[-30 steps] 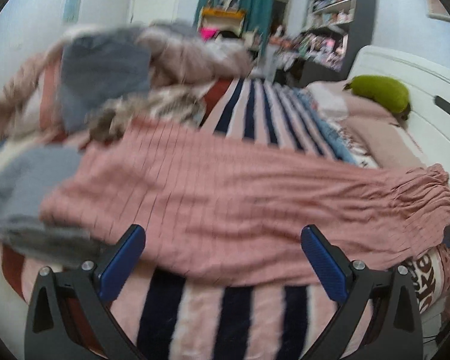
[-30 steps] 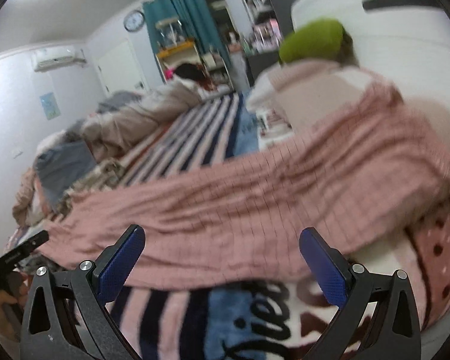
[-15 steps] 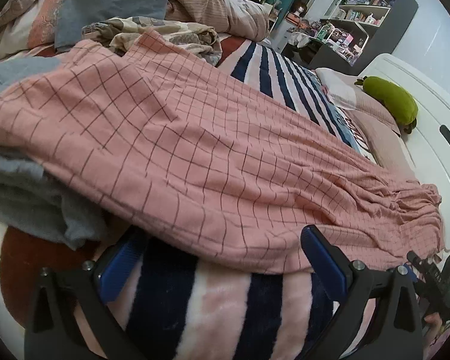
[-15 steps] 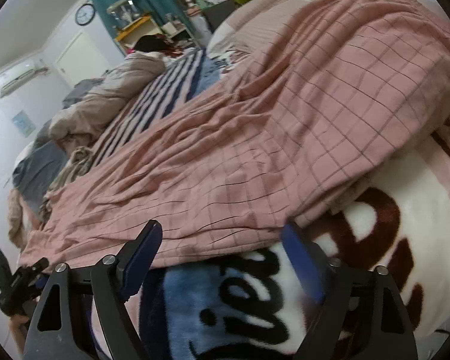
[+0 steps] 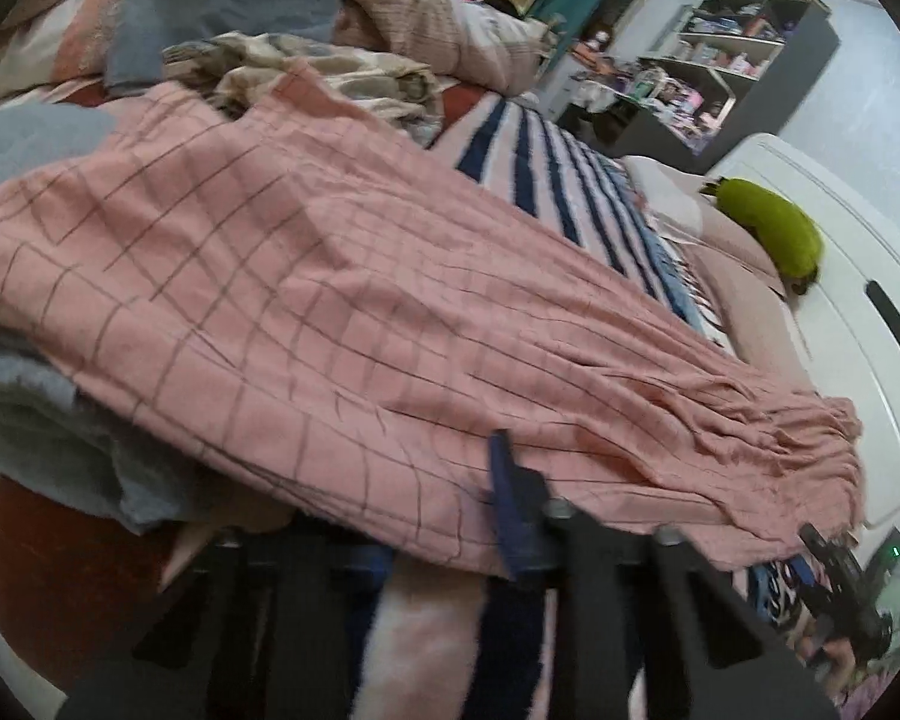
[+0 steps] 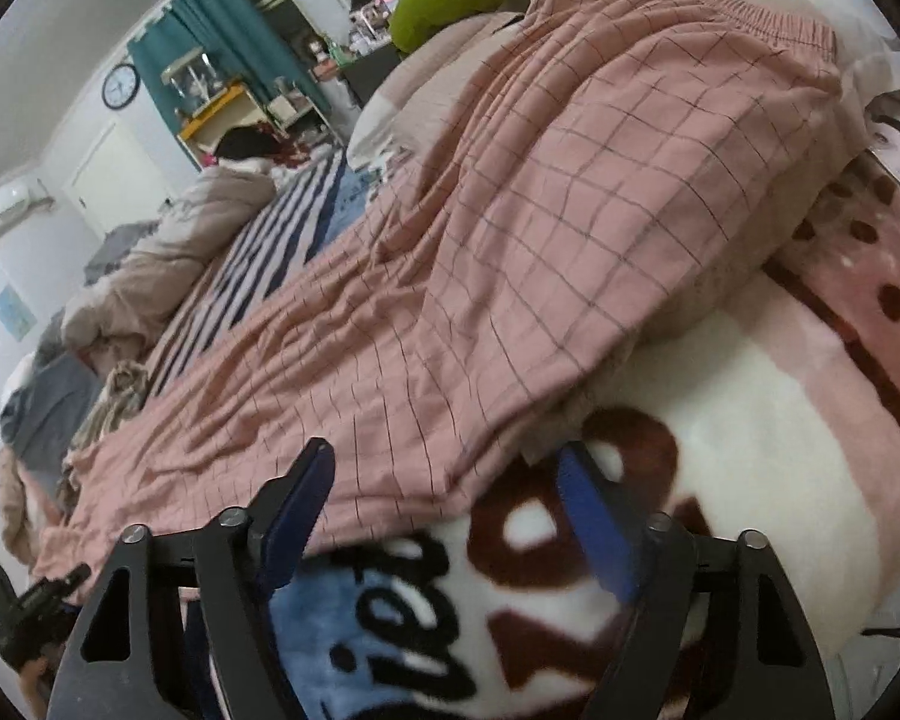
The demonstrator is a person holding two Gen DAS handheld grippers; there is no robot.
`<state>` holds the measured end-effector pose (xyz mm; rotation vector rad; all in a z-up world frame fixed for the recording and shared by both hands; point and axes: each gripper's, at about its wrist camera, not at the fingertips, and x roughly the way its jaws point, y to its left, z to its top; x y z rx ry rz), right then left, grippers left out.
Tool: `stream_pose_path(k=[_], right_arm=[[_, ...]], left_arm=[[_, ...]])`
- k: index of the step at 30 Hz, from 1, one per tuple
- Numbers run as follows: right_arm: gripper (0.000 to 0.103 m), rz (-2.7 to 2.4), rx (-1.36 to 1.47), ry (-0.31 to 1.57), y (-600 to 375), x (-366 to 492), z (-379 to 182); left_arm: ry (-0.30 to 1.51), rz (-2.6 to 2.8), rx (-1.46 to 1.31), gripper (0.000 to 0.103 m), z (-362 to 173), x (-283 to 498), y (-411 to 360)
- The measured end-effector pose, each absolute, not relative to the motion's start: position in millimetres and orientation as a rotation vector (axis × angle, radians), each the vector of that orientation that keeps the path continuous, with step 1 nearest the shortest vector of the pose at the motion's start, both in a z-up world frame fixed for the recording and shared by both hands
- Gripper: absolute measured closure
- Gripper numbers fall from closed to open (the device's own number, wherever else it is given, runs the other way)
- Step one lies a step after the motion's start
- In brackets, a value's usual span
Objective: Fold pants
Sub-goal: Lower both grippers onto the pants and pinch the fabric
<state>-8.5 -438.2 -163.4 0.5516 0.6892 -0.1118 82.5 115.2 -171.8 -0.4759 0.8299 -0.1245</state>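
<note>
Pink checked pants [image 5: 360, 300] lie stretched across the bed, with the leg ends at the left and the gathered waist at the right. My left gripper [image 5: 450, 498] is at their near edge. Its jaws are closing on the cloth: one blue finger [image 5: 504, 480] shows and the other is hidden under the fabric. In the right wrist view the pants [image 6: 540, 240] run up to the elastic waistband [image 6: 720, 0]. My right gripper [image 6: 447, 456] sits at the near edge by the waist end. Its jaws are closing with the hem between them, and the pads stand apart from the cloth.
A striped fleece blanket [image 5: 540, 168] covers the bed, with lettering near the front [image 6: 720, 480]. Grey clothes [image 5: 42, 432] lie under the pants at the left. Piled bedding [image 5: 438, 6] is at the back. A green plush [image 5: 774, 234] lies by the white headboard [image 5: 840, 330].
Both grippers sank to the pants' near edge. The left jaws went from wide apart to nearly together on the cloth. The right jaws narrowed around the hem.
</note>
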Motion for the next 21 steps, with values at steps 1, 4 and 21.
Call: stream_pose_path(k=[1,4,21], right_arm=[[0.058,-0.116,0.558,0.681,-439.4,-7.7,-162.9],[0.086,-0.124,0.594,0.680,-448.0,-4.6,-164.9],[0.101,0.019,0.557,0.534,-446.6,-6.6,-117.2]], left_arm=[[0.821,-0.128,-0.465,0.095,-168.3,79.9,114.6],[0.790,-0.126,-0.459,0.099,-158.7,71.4,119.5],[0.707,-0.127,-0.362,0.101,-104.4,61.1,136.7]])
